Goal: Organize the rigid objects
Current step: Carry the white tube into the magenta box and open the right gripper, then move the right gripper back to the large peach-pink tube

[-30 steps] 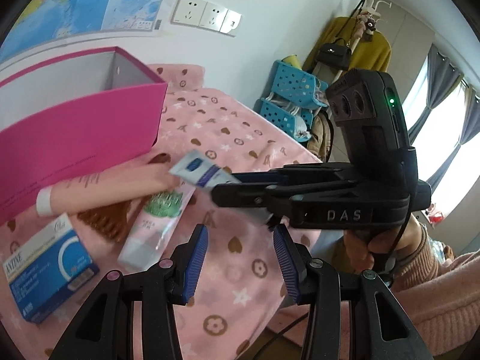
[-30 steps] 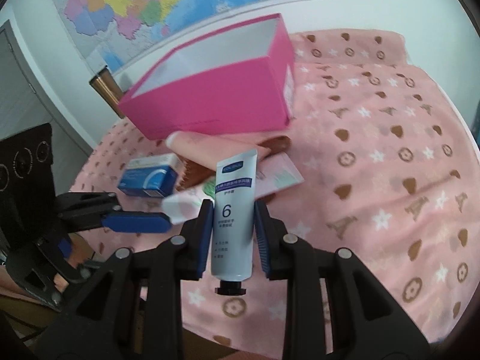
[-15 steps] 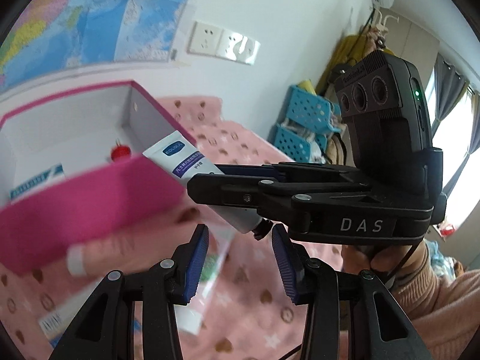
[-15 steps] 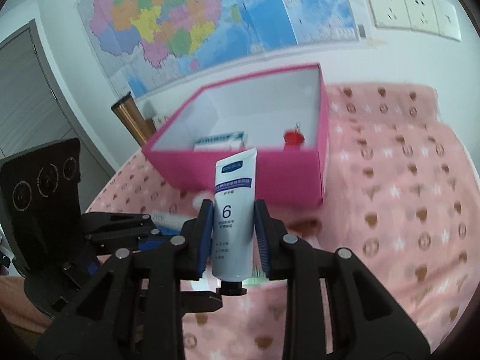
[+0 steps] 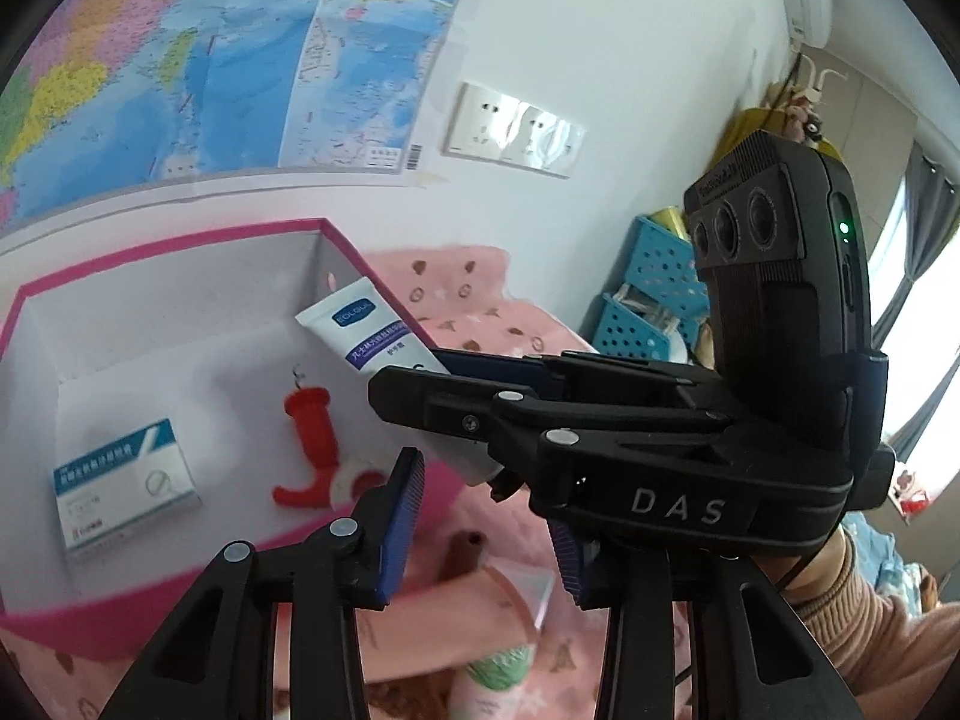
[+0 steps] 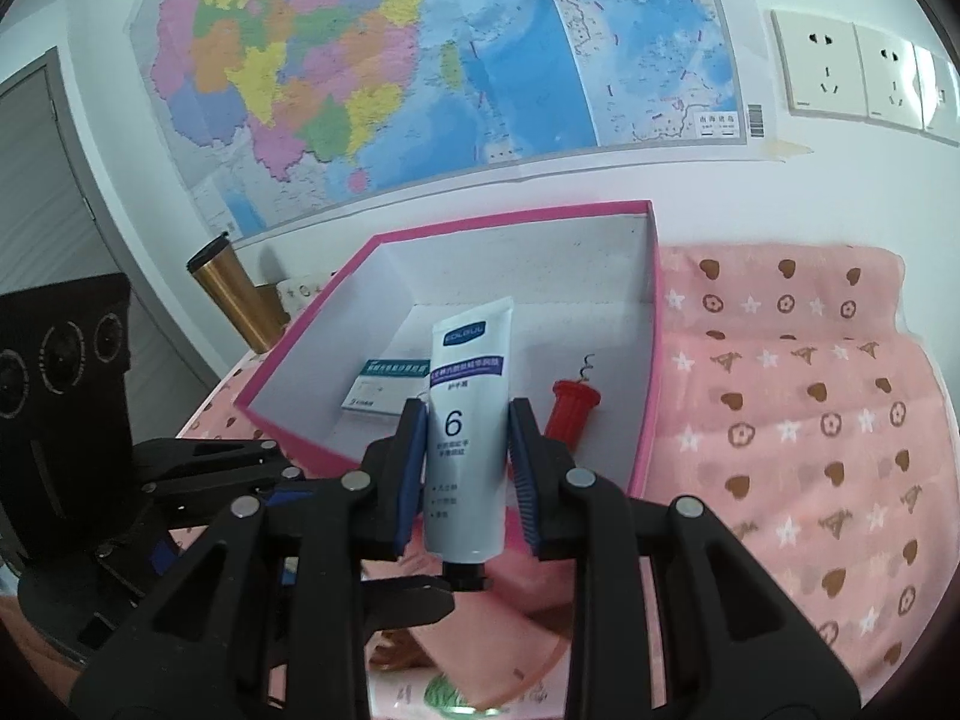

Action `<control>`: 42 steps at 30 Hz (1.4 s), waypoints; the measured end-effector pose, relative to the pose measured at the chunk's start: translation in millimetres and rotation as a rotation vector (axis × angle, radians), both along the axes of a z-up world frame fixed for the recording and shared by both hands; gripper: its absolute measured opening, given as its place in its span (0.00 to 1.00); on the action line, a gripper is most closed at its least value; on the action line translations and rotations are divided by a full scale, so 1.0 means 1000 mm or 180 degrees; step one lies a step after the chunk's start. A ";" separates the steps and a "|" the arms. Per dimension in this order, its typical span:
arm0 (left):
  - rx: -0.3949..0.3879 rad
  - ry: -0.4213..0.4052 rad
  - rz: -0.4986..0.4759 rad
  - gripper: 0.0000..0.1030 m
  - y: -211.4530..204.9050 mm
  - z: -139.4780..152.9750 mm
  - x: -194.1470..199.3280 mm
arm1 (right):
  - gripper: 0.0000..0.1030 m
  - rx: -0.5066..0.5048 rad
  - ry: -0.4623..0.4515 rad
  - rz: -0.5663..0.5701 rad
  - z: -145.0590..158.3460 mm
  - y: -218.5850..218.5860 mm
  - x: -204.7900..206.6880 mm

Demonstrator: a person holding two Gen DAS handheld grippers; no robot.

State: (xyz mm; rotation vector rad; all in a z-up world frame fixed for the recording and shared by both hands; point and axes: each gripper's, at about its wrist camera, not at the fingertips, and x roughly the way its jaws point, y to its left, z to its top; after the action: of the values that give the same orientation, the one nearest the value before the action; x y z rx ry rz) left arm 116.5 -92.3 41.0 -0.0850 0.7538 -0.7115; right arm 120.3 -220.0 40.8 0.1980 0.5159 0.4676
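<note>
Right wrist view shows the right gripper [image 6: 462, 474] with its jaws pinching a white hand-cream tube [image 6: 468, 438], cap end toward the camera and flat end pointing forward. A second ago this tube hung low over the pink bedspread [image 6: 810, 420] in front of the closed side of the pink box [image 6: 651, 360]; now the open top of the box is seen from above and the flat end of the tube stands over the white inside. I judge that the carry is nearly finished and only the lowering and letting go remain.

Left wrist view has changed in the same way: before, it looked at the loose things on the bedspread, and now it looks into the box. The left gripper [image 5: 486, 534] holds nothing; its jaws are closing, with only empty air between them.

Counted inside the box are two things: one white-and-blue carton [image 5: 123, 486] lying flat and one red corkscrew [image 5: 315, 450] beside it. The tube will be the third.

Outside the box, under the grippers, I can count one tube with green print [image 5: 498, 672], one pinkish tube [image 5: 480, 594] and one brown piece [image 5: 462, 552] just beside it; the rest is hidden by the grippers. One gold flask [image 6: 231, 294] stands behind the box. Two grippers are in view, each in one hand; a sleeve [image 5: 870, 648] shows at the right one.
</note>
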 end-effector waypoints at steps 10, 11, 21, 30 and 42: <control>0.0118 0.0176 0.0014 0.38 -0.006 -0.013 0.032 | 0.28 -0.0114 0.0192 -0.0114 -0.008 0.002 0.038; 0.0128 0.0192 0.0021 0.38 -0.006 -0.015 0.033 | 0.28 -0.0121 0.0209 -0.0119 -0.009 0.003 0.040; 0.0251 0.0036 0.0246 0.38 0.008 -0.013 0.027 | 0.28 -0.0112 0.0142 -0.0195 -0.010 -0.007 0.024; 0.0320 -0.0160 0.0401 0.41 0.046 -0.019 -0.020 | 0.37 0.0038 0.0126 -0.0016 -0.029 -0.026 -0.035; 0.0538 0.0215 0.0228 0.42 0.041 -0.070 -0.056 | 0.38 0.0105 0.0804 0.0098 -0.099 -0.035 -0.049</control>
State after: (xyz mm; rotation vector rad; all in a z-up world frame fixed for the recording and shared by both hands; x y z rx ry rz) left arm 60.5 -51.0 -28.9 0.0178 0.8687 -0.5768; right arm 71.6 -255.2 -58.2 0.2830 0.7596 0.4839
